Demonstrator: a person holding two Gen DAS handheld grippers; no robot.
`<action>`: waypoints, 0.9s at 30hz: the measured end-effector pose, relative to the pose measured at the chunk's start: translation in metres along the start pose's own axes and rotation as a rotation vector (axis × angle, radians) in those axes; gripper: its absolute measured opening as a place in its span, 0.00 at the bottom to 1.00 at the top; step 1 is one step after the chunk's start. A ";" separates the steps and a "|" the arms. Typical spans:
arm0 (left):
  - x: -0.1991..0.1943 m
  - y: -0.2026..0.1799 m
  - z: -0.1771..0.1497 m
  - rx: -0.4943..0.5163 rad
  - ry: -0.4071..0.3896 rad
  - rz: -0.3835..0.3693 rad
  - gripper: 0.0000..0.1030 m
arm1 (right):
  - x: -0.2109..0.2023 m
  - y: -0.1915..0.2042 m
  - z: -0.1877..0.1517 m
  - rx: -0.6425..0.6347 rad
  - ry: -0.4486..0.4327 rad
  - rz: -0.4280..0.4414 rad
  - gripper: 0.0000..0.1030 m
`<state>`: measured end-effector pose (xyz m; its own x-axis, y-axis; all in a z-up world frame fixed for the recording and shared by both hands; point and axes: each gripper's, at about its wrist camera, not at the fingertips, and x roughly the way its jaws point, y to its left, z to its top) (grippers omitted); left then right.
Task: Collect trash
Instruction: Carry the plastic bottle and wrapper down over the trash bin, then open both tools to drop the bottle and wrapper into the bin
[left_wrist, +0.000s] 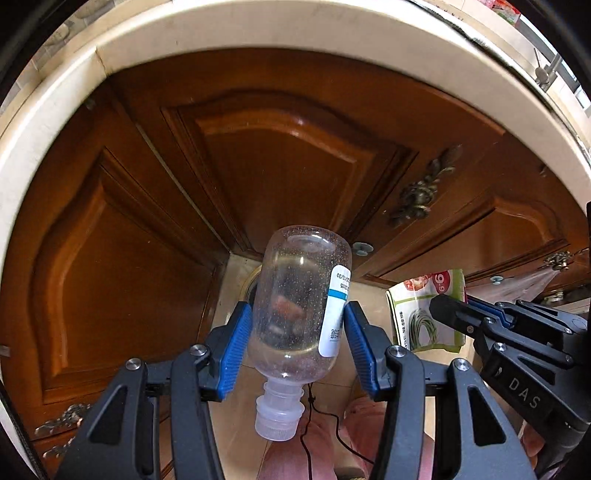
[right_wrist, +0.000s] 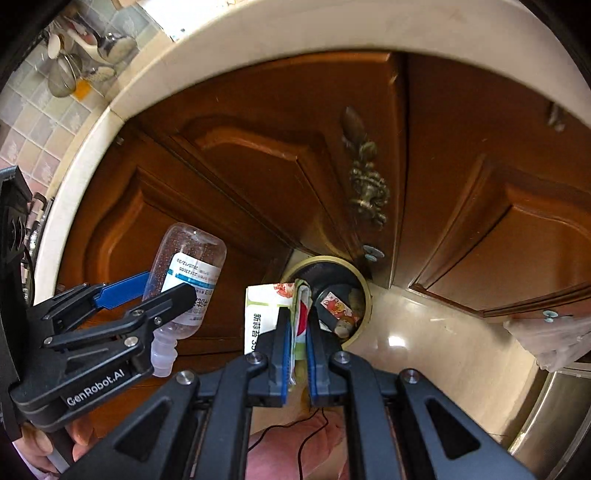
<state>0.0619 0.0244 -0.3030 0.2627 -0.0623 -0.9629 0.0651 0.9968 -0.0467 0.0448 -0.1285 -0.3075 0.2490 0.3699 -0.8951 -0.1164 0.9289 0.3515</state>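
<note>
Tilting downward, left gripper (left_wrist: 295, 325) clasping bottle (left_wrist: 299, 295)

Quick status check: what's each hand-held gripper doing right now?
Left hand-held gripper: closed on the clear plastic bottle, cap pointing down.
Right hand-held gripper: shut on the flat food packet, above the trash bin.

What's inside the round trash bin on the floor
In the round black trash bin, a red-patterned wrapper and crumpled scraps show. The folded food packet held in the right gripper covers its left part; the bottom is hidden.
</note>
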 end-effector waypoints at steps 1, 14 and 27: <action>0.007 0.002 -0.002 -0.005 -0.002 -0.007 0.48 | 0.003 0.000 0.000 0.001 0.002 -0.005 0.07; 0.089 0.039 -0.020 -0.062 -0.005 -0.045 0.48 | 0.087 -0.031 -0.003 0.091 0.038 -0.045 0.07; 0.158 0.044 -0.040 -0.069 0.054 -0.082 0.51 | 0.188 -0.023 -0.004 0.122 0.162 -0.068 0.18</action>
<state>0.0682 0.0600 -0.4676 0.2071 -0.1432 -0.9678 0.0172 0.9896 -0.1428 0.0904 -0.0799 -0.4853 0.0935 0.3075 -0.9469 0.0149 0.9506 0.3102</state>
